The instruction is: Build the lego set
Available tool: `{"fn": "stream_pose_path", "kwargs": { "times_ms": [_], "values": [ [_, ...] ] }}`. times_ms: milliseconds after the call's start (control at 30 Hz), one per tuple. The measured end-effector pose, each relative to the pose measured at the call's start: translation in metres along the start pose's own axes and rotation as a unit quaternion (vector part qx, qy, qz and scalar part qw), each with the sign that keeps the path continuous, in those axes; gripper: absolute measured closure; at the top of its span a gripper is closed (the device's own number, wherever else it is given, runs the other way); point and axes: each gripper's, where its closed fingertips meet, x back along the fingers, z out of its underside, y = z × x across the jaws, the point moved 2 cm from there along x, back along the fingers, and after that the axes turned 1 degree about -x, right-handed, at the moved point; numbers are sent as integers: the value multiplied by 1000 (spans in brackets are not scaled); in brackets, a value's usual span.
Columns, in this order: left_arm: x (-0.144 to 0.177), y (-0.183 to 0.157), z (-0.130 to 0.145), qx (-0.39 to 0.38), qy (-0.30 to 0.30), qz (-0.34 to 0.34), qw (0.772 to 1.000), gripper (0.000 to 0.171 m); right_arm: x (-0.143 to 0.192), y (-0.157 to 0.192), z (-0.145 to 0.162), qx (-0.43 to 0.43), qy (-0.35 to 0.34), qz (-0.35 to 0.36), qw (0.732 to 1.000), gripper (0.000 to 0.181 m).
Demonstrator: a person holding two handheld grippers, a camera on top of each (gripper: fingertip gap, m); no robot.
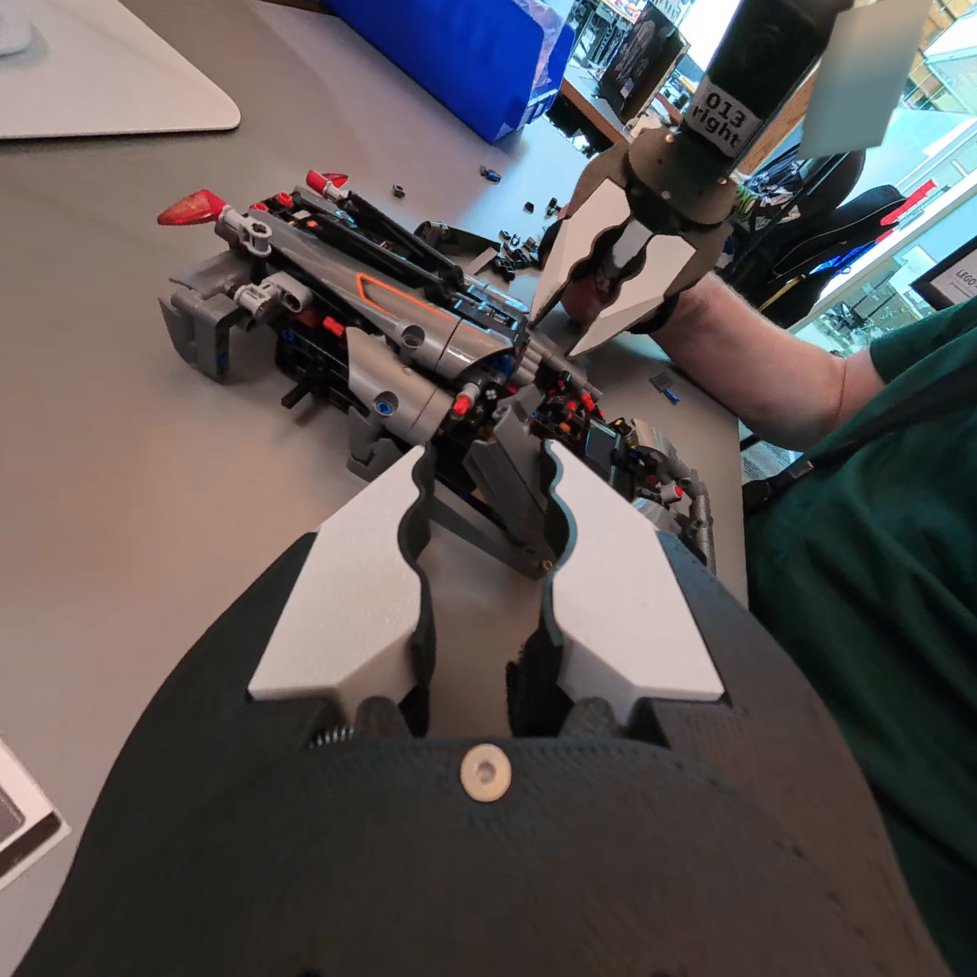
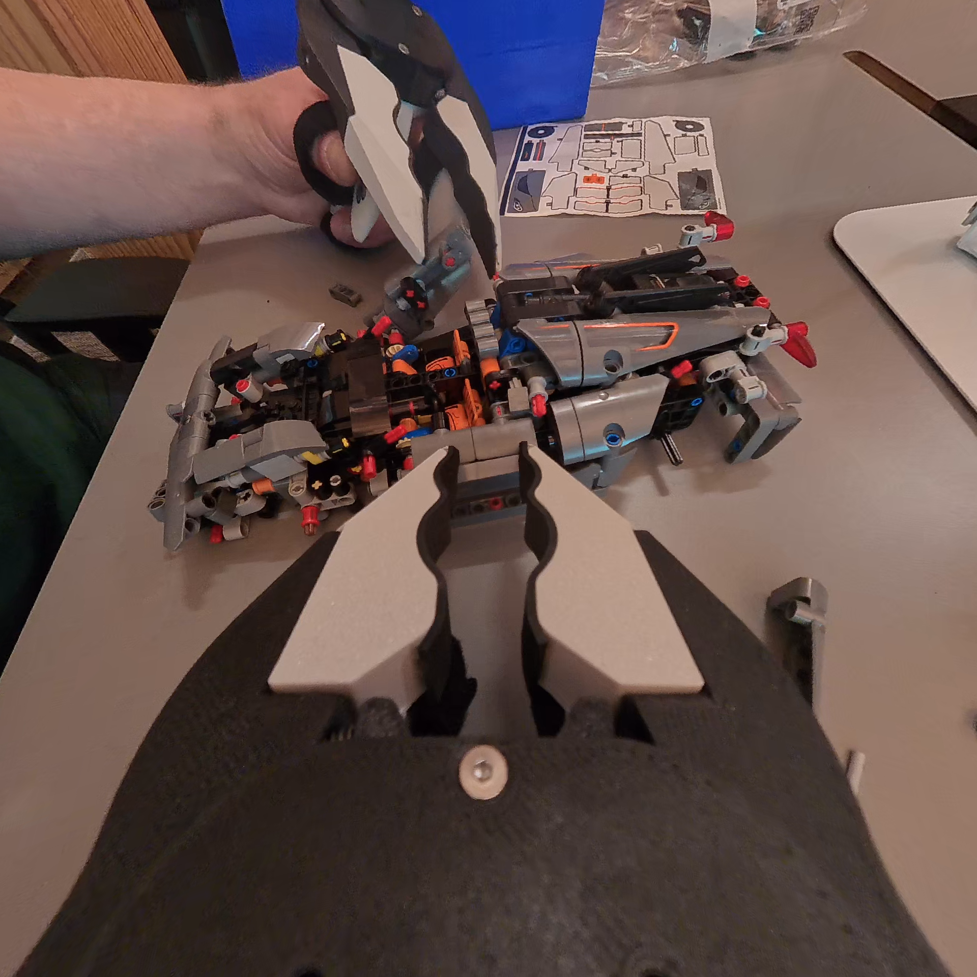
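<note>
A half-built grey, black and orange lego car [image 1: 396,317] lies on the grey table [image 1: 132,476], red tail pieces at the far left; in the right wrist view [image 2: 581,359] it stretches across the middle. My left gripper [image 1: 486,446] is shut on a grey panel sub-assembly [image 1: 507,491] and holds it tilted over the car's cabin; the right wrist view shows both, the gripper [image 2: 457,261] and the sub-assembly [image 2: 423,285]. My right gripper [image 2: 485,449] has its fingertips closed on the car's near grey side panel [image 2: 486,441]; it also shows in the left wrist view [image 1: 552,335].
A blue bin [image 2: 528,53] and a sticker sheet [image 2: 613,164] lie behind the car. Small loose pieces [image 1: 513,254] are scattered on the table. A grey beam piece [image 2: 798,608] lies at the right, a white board [image 2: 909,275] beyond it. A person in green [image 1: 872,581] sits close.
</note>
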Motion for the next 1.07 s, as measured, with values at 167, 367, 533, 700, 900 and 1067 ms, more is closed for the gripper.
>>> {"fn": "stream_pose_path", "kwargs": {
  "times_ms": [167, 367, 533, 700, 900, 1067],
  "values": [
    [-3, 1, 0, -6, 8, 1, 1000, 142, 0, 0, 0, -1, 0, 0, 1000, 160],
    [-4, 2, 1, 3, 11, 6, 1000, 144, 0, -1, 0, -3, -1, -1, 1000, 161],
    [-5, 4, 2, 10, 15, 4, 1000, 146, 0, 0, 0, -2, -1, 0, 1000, 161],
    [10, 14, -14, 14, -48, -30, 998, 131, 1, 0, 0, -4, -3, -2, 1000, 161],
    [29, 49, -76, 11, -137, -153, 979, 86, 1, 0, 0, -5, -4, -3, 1000, 161],
    [40, 79, -149, 56, -309, -117, 942, 66, 1, 0, 0, -7, -5, -5, 1000, 161]
  ]
}}
